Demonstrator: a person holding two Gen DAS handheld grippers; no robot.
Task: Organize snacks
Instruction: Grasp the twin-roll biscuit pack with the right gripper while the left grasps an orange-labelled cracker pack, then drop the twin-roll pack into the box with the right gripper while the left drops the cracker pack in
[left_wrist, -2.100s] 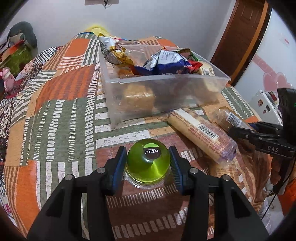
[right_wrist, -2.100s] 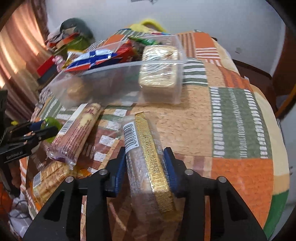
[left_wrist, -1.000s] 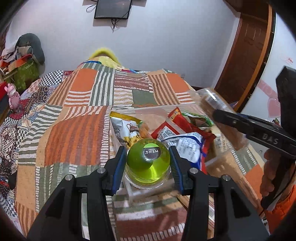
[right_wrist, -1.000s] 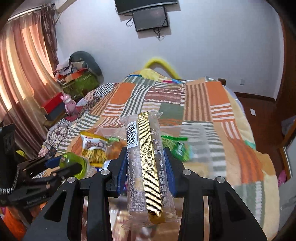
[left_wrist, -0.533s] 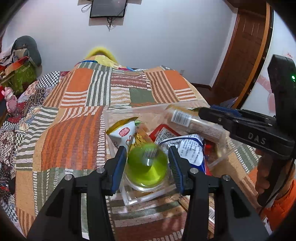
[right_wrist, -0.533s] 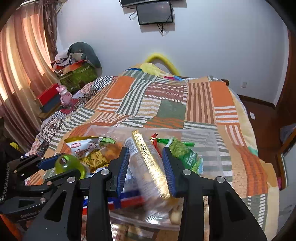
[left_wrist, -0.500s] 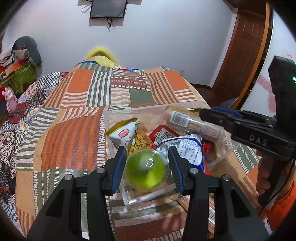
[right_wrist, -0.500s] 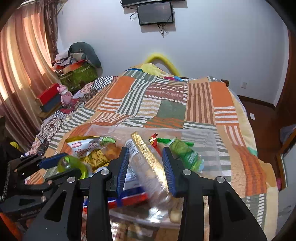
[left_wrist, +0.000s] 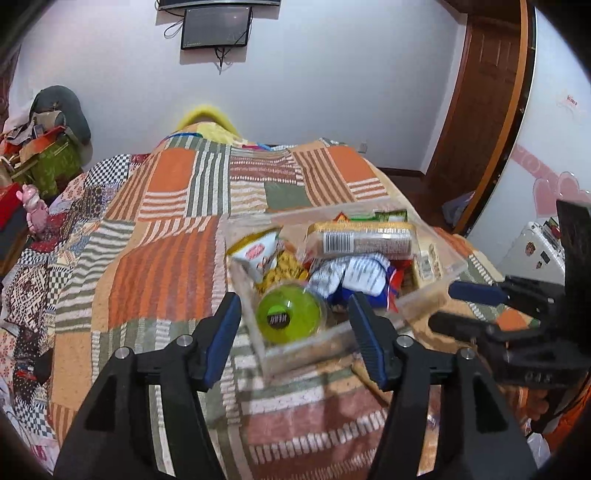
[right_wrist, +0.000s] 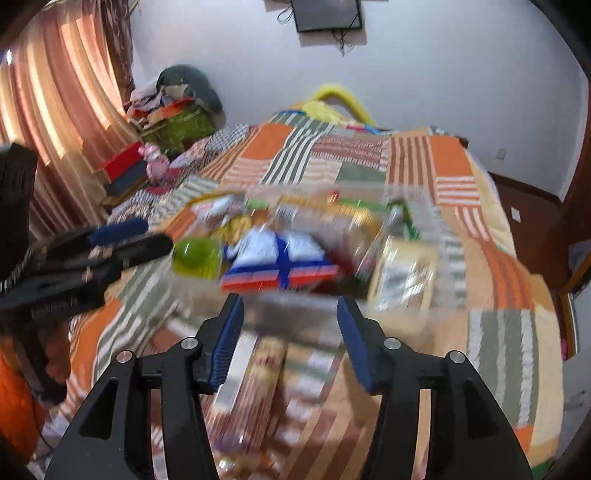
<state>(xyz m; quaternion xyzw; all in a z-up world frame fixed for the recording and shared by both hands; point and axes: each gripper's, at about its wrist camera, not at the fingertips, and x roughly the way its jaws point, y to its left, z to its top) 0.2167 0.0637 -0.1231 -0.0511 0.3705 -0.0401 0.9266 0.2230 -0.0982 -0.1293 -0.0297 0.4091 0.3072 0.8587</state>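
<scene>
A clear plastic bin (left_wrist: 343, 341) on the patchwork bed holds several snacks. The green jelly cup (left_wrist: 289, 314) lies in its near left corner; it also shows in the right wrist view (right_wrist: 195, 257). The clear cracker pack (left_wrist: 362, 240) lies across the top of the pile. My left gripper (left_wrist: 295, 332) is open and empty just in front of the bin. My right gripper (right_wrist: 289, 334) is open and empty, above the bin's near wall (right_wrist: 295, 299). That view is blurred.
A long biscuit pack (right_wrist: 255, 391) lies on the bedspread (left_wrist: 159, 266) in front of the bin, under my right gripper. Boxes, clothes and a pink toy (right_wrist: 155, 164) are piled left of the bed. A wooden door (left_wrist: 476, 122) stands at the right.
Both grippers have opened. The green cup dropped into the bin from the left one and the cracker pack from the right one. Both grippers have pulled back toward me.
</scene>
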